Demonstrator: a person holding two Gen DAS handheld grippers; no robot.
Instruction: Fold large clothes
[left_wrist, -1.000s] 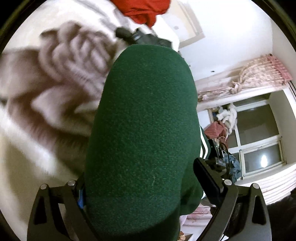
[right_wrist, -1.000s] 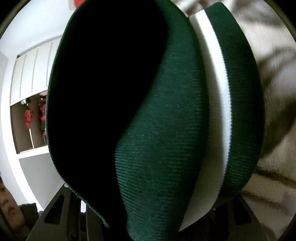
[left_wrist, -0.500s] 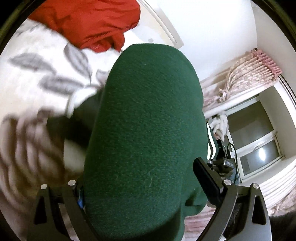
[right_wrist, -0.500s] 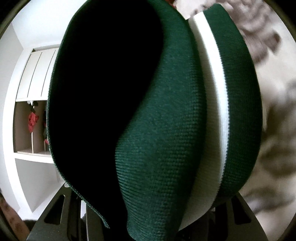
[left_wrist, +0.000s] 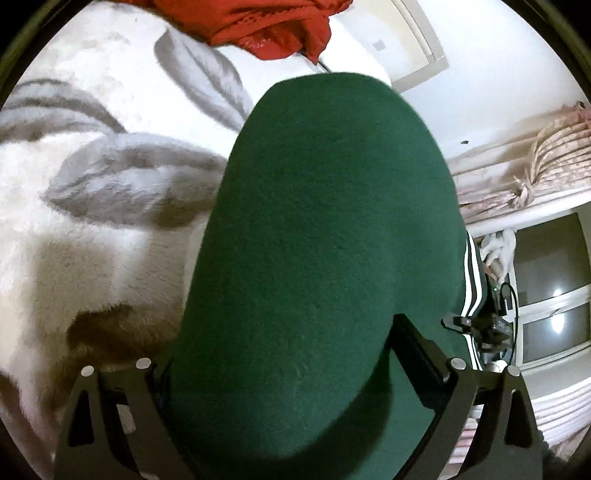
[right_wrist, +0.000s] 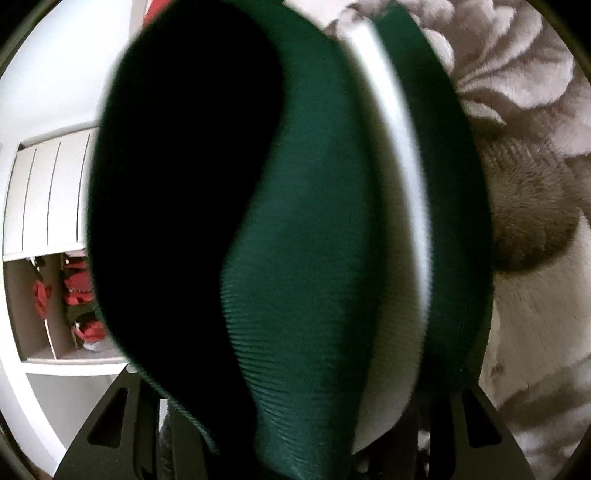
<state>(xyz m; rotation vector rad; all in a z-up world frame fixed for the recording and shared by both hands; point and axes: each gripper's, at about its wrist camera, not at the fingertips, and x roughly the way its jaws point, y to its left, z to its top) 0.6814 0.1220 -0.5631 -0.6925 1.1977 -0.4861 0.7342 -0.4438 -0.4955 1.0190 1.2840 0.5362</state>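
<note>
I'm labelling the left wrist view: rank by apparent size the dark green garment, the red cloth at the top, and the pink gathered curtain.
1. Dark green garment, filling the middle, though inflated by nearness to the camera.
2. Red cloth, partly cut off by the frame.
3. Pink gathered curtain, looking close to the red cloth, so that order is unsure.

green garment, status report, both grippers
Left gripper and right gripper both shut on green garment. Held over fluffy blanket. Red cloth beyond.

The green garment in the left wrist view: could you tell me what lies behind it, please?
Behind the green garment a white fluffy blanket with grey leaves shows, and red cloth at the top. The blanket directly behind it is covered.
</note>
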